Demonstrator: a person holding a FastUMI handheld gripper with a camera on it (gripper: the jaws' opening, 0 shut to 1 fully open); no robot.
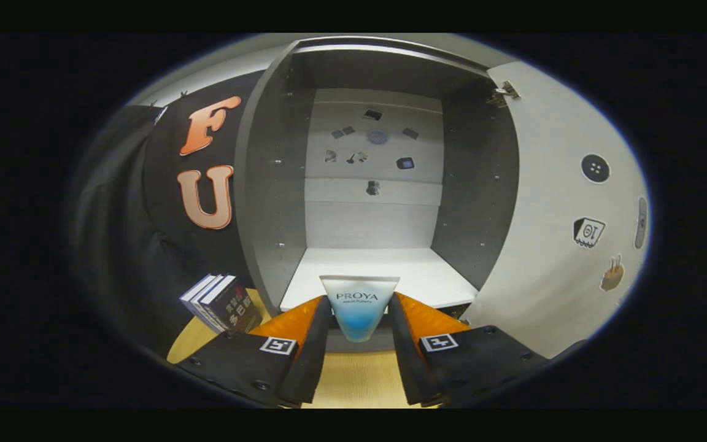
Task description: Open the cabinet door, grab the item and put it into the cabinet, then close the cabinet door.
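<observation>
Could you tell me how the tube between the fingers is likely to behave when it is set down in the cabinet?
The tube is held by the gripper; it looks like soft plastic and may give. Its tapered shape makes it likely to tip on the cabinet shelf unless laid flat.

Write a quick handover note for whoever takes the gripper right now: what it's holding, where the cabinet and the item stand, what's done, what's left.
Gripper: shut on the tube, held between both fingers, its flat end pointing toward the cabinet.
Cabinet door: swung wide open on the right. The white shelf lies just beyond the tube.
Books stand on the wooden table left of the cabinet.
Done: door opened, tube grabbed.
Left: move forward, set the tube on the shelf, release, back out, close the door.
</observation>
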